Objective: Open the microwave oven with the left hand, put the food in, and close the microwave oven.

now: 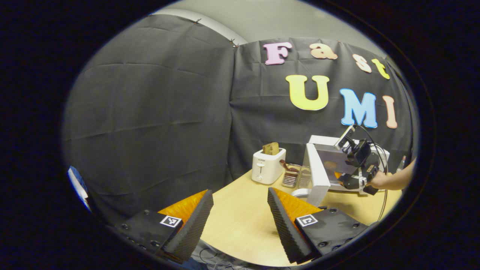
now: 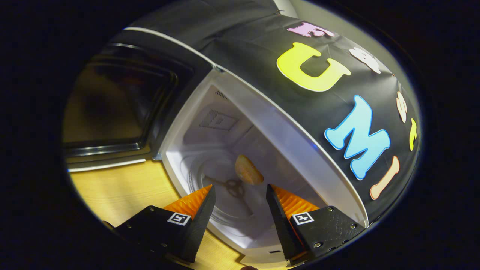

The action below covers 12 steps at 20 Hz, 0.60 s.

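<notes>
Holding my right gripper (image 2: 240, 193) wide open and empty at the microwave (image 2: 262, 112) mouth, food (image 2: 248, 171) lying just ahead; my left gripper (image 1: 240, 198) gapes empty too.

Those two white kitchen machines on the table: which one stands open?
The microwave, on the right beside the booth wall. Its door is swung wide and the right gripper reaches into it. The toaster, to its left, just holds bread in its top.
</notes>
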Motion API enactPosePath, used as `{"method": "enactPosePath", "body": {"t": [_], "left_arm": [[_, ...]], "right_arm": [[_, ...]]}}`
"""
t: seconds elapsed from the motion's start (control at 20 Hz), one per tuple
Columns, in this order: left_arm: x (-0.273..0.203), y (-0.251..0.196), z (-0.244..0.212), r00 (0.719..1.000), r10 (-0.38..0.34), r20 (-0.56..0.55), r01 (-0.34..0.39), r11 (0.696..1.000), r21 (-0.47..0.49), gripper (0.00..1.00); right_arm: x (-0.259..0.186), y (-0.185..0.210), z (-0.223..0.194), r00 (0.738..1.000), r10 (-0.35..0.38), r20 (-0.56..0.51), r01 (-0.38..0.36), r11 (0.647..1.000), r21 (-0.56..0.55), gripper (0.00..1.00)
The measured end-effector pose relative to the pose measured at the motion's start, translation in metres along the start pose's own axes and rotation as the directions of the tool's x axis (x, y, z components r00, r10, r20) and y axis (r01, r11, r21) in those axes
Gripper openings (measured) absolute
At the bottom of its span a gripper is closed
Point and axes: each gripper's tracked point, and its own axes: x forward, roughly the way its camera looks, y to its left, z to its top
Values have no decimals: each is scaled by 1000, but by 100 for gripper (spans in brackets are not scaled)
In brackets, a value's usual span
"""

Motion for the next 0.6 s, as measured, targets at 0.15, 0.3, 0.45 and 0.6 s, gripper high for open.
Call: {"method": "enactPosePath", "body": {"t": [0.15,0.3,0.45,0.6], "left_arm": [[5,-11,0,998,-59,24,59,998,23,97],[19,-14,-6,995,-97,25,96,995,29,95],[31,-14,-11,993,-114,40,113,993,9,97],[44,-12,-22,992,-125,34,125,992,2,95]], "right_arm": [[-45,-7,14,999,15,46,-17,999,46,83],[-91,-28,29,996,-10,94,0,995,99,83],[-139,-44,43,989,-47,137,21,983,183,83],[-187,-59,51,979,-107,176,61,967,247,83]]}}
